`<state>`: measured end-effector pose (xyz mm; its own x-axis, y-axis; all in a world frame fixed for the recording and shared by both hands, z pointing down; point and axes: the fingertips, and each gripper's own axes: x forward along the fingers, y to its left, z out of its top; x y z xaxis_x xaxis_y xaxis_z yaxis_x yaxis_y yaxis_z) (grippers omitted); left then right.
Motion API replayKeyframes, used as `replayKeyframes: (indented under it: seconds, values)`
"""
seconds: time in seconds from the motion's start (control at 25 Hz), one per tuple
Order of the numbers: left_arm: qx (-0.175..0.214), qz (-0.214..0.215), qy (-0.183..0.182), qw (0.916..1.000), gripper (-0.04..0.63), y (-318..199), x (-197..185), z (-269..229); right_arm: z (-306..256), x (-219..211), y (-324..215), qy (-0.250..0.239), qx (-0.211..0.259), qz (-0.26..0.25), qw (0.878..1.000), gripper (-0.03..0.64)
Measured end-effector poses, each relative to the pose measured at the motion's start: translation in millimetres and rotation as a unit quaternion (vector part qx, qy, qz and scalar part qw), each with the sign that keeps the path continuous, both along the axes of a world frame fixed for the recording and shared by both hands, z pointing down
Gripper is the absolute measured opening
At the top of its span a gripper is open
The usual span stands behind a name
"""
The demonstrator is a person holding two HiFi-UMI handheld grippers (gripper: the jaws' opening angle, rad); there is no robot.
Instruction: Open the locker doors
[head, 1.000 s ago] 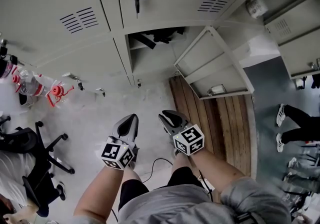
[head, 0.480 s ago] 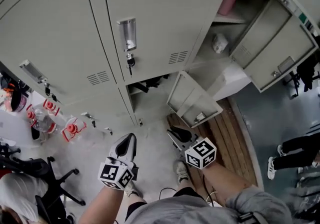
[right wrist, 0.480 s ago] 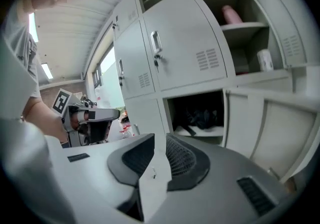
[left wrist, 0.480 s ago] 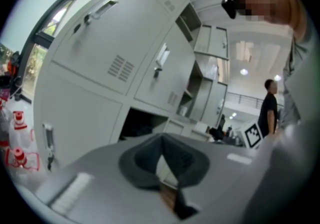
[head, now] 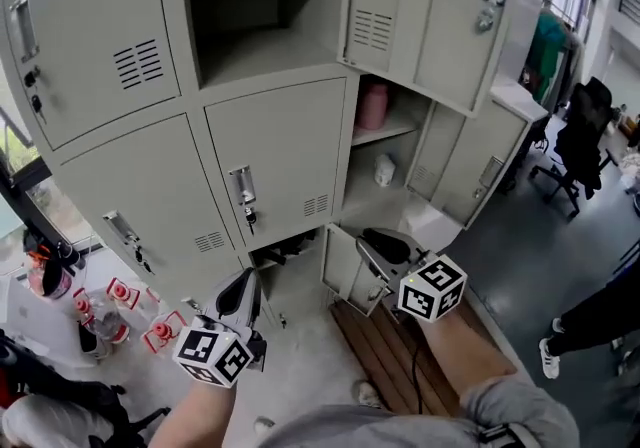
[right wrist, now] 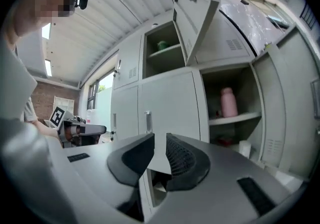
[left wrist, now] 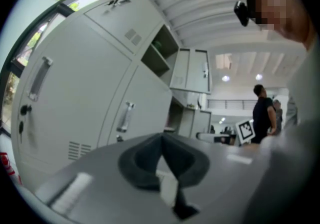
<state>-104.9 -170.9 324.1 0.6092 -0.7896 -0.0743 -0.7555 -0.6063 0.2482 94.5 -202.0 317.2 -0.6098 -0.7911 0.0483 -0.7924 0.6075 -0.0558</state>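
A bank of grey lockers (head: pixel 150 176) fills the head view. The middle door (head: pixel 275 161) with its handle (head: pixel 243 191) is closed, as are the two doors to its left (head: pixel 85 36). The upper middle compartment (head: pixel 265 6), the compartment with a pink bottle (head: pixel 372 104) and the bottom one (head: pixel 290 248) stand open. My left gripper (head: pixel 248 281) (left wrist: pixel 162 138) hangs low before the closed doors, jaws together and empty. My right gripper (head: pixel 375 236) (right wrist: pixel 160 140) points at the lockers from beside the open bottom door (head: pixel 345 266), jaws a narrow gap apart with nothing between them.
Open locker doors (head: pixel 470 161) jut out on the right. A wooden board (head: pixel 385 366) lies on the floor below them. Bottles with red caps (head: pixel 120 311) stand at the lower left. An office chair (head: pixel 580 141) and a person's legs (head: pixel 600 321) are at the right.
The head view has swung up from the floor and lowest lockers to the upper rows. Both grippers stay low in front of me, a little farther apart, and hold nothing.
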Motion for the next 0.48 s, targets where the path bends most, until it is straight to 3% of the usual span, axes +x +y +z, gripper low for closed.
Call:
replayKeyframes:
  seconds: [0.24,0.48]
  values:
    - [0.035,0.012,0.001,0.9993,0.002,17.3,12.6,-69.4,-75.2,-7.7,21.7,-0.001,0.045,-0.025,0.999,0.069]
    - [0.058,0.003,-0.003,0.9983,0.002,39.0,3.4,-104.4,-104.4,-20.6,29.8,-0.016,0.064,-0.044,0.997,0.049]
